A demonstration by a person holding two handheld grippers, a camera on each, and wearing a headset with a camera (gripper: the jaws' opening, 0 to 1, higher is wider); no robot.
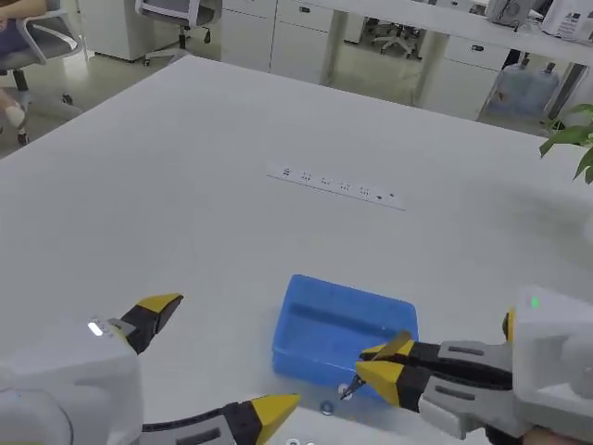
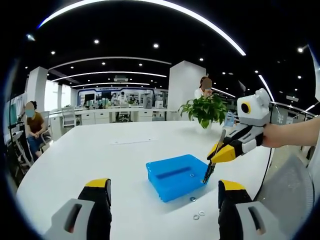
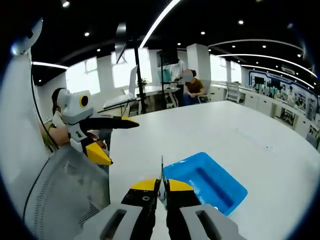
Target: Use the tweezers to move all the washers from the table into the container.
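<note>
Right gripper (image 1: 378, 362) clamps slim metal tweezers (image 2: 208, 172), angled down to reach silver washers (image 2: 199, 216) beside the blue plastic container (image 1: 287, 324)'s near wall; left gripper (image 1: 229, 350) gapes, idle.

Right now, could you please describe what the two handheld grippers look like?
Both the left gripper and right gripper have white bodies, dark grey jaws and pointed yellow tips. A green light glows on the right one, a white light on the left.
</note>
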